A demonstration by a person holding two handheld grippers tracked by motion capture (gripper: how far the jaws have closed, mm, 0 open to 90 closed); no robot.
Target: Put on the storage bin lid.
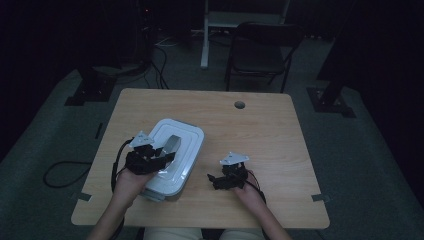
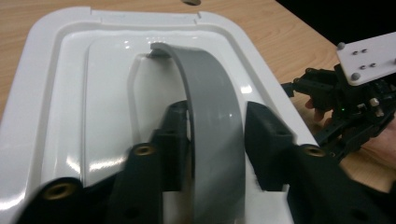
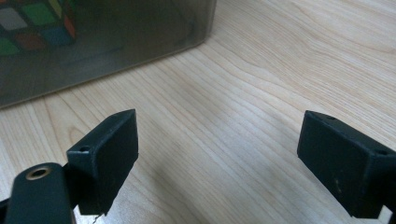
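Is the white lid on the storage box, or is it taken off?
On. The white lid sits flat on the box, and its grey handle stands raised between the left tool jaws.

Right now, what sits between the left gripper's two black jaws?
The grey handle of the white box lid, as the left gripper view shows; the jaws flank it.

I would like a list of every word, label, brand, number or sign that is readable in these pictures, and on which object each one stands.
None: no readable text in any view.
White lid and its grey handle: plain, no marking.
Puzzle cube behind the box's translucent wall: coloured squares, no letters.
Grey plate on the right gripper: screws, no print.
Wooden table: bare.
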